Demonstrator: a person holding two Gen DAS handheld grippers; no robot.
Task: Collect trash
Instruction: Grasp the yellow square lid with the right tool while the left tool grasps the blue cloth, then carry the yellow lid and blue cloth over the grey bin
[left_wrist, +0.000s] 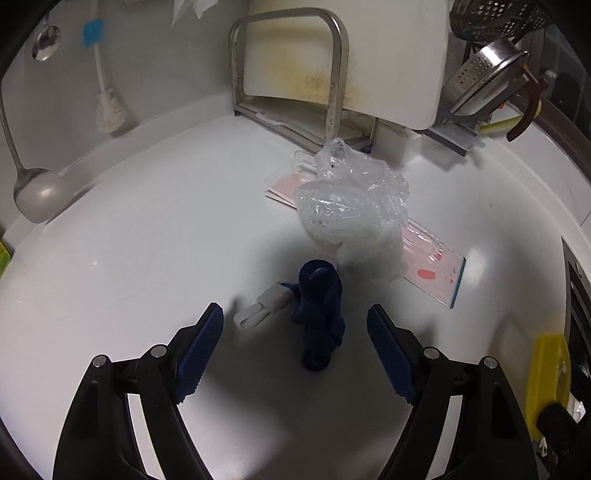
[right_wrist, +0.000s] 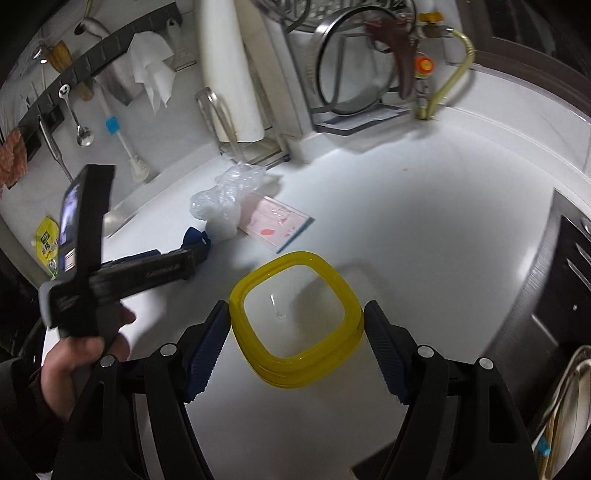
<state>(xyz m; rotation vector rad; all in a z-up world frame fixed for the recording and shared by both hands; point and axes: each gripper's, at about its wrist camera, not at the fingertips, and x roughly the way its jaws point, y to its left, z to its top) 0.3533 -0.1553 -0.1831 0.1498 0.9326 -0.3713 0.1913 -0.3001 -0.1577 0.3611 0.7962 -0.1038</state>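
On the white counter lie a dark blue strap (left_wrist: 319, 314) with a white clip (left_wrist: 264, 306), a crumpled clear plastic bag (left_wrist: 354, 210) and a flat pink-and-clear package (left_wrist: 436, 266) under the bag. My left gripper (left_wrist: 295, 325) is open, its blue pads either side of the strap, just above it. My right gripper (right_wrist: 295, 321) is shut on a yellow-rimmed clear container (right_wrist: 295, 317), pads pressing its two sides. The bag (right_wrist: 225, 199), package (right_wrist: 277, 225) and strap (right_wrist: 195, 236) also show in the right wrist view, with the left gripper's body (right_wrist: 140, 273) over the strap.
A cutting board in a metal rack (left_wrist: 332, 66) stands at the back. A ladle (left_wrist: 37, 192), spoon and brush (left_wrist: 107, 110) hang on the left wall. A dish rack with metal colander (left_wrist: 484, 74) is at the back right. A stove edge (right_wrist: 565, 258) lies right.
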